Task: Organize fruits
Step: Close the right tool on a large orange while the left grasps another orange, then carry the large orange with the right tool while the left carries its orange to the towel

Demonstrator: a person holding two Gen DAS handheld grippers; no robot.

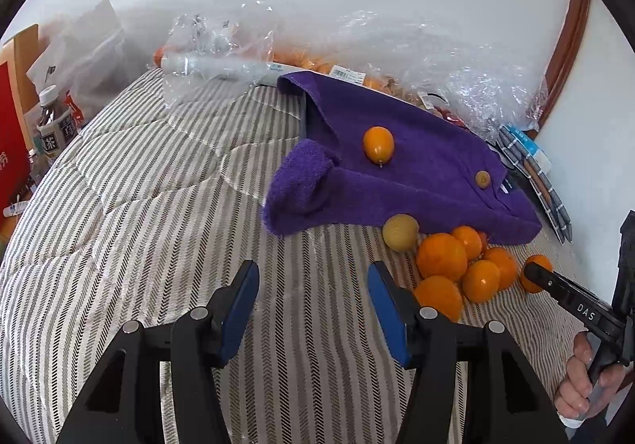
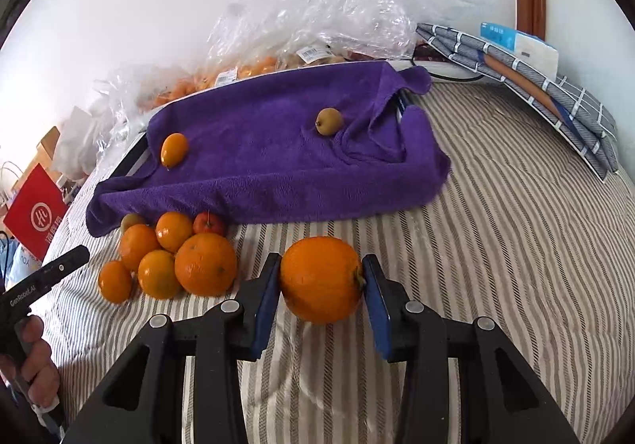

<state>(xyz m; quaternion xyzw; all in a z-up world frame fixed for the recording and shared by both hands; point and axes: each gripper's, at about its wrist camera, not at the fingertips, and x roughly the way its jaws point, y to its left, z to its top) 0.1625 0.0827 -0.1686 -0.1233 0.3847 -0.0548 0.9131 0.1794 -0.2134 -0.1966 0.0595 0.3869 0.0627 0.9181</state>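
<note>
The purple towel [image 2: 278, 150] is the largest thing — soft, draped over something flat on the striped bedcover [image 2: 516, 245]. It carries two fruits well apart: one oval orange fruit [image 2: 174, 149] near its left end and one small brownish-green fruit [image 2: 328, 121] toward the right.

The big orange [image 2: 321, 279] sits between the pads of the right gripper [image 2: 320, 287], resting on the bedcover just in front of the towel. The pads look to touch it on both flanks, the left plainly, the right at the stem end. I judge it firm, fairly heavy and smooth-skinned, so a hold across its widest middle should keep it from rolling out; a hard squeeze could bruise it.

The loose pile [image 2: 174, 257] lies left of it, against the towel's edge: five oranges, the nearest the largest, plus one small red fruit [image 2: 209, 223] and one greenish one [image 2: 131, 221] half hidden behind. These look lighter and quick to roll.

The left gripper [image 1: 313, 309] hangs over bare bedcover, fingers spread, pinching nothing
</note>
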